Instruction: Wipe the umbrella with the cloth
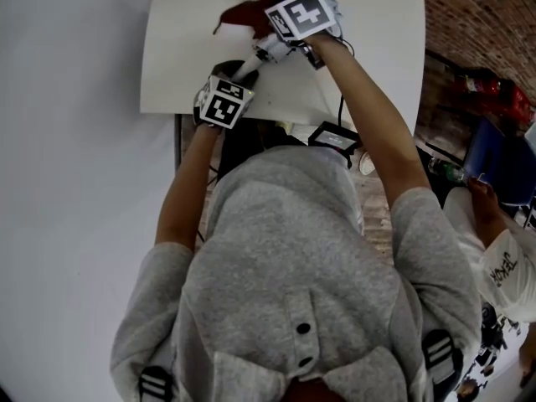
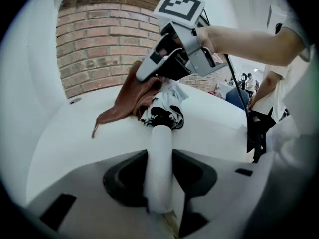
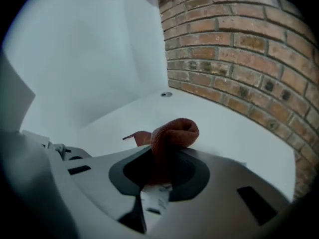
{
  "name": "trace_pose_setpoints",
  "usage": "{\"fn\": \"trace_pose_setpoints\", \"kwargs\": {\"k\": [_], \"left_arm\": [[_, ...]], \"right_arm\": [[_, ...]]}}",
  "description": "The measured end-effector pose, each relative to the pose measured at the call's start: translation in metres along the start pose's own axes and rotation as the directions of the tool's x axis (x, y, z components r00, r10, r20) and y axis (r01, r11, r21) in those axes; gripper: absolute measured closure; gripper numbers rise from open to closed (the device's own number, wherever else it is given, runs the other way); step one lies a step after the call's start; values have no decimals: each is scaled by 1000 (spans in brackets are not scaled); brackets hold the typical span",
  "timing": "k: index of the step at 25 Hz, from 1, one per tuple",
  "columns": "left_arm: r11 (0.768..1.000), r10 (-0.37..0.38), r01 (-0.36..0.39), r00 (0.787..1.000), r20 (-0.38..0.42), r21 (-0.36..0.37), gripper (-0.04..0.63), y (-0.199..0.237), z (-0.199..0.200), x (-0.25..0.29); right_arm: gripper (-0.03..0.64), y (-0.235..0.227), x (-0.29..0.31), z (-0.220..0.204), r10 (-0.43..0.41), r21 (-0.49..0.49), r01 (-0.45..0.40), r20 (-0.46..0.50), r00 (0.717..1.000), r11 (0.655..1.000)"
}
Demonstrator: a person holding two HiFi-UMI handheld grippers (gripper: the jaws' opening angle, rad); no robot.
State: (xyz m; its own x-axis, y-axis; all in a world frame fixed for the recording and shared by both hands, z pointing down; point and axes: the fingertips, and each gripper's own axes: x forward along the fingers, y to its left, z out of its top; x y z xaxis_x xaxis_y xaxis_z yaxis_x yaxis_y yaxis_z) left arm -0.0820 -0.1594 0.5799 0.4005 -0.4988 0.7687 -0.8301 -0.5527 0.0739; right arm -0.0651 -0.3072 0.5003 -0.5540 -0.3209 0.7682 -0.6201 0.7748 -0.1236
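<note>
Now the left gripper (image 2: 160,176) fingers (image 2: 124,179) clamp the umbrella (image 2: 160,143) handle; right gripper (image 3: 158,173) fingers (image 3: 130,171) pinch the brown cloth (image 3: 172,133) beside the umbrella's canopy, over the table (image 1: 368,48).

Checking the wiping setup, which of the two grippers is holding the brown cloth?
The right gripper: its jaws pinch the cloth; the left gripper clamps the umbrella's white handle instead.

Soft even indoor light, faint shadows; head view dim, grainy; gripper views fisheye-warped w/ dark corners.
</note>
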Motion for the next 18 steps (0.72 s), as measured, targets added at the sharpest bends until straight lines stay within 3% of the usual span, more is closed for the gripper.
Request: {"fn": "trace_pose_setpoints", "kwargs": {"k": [3,8,15,18], "left_arm": [[1000,-4,4,1000,1,1,436,2,1,1],[1000,-2,2,1000,-4,3,436,5,1,0],[1000,-2,2,1000,-10,7,436,4,2,1],[1000,1,-1,1000,-8,8,436,1,-3,-1]], "right_arm": [[540,-34,-10,-7,-120,-64,116,-57,991,991],[540,-87,-30,-1,-273,-162,264,-35,961,951],[541,-161,-71,-16,-432,-108,428,-15,902,897],[541,-161,-84,-35,-432,-79,430,-12,902,899]]}}
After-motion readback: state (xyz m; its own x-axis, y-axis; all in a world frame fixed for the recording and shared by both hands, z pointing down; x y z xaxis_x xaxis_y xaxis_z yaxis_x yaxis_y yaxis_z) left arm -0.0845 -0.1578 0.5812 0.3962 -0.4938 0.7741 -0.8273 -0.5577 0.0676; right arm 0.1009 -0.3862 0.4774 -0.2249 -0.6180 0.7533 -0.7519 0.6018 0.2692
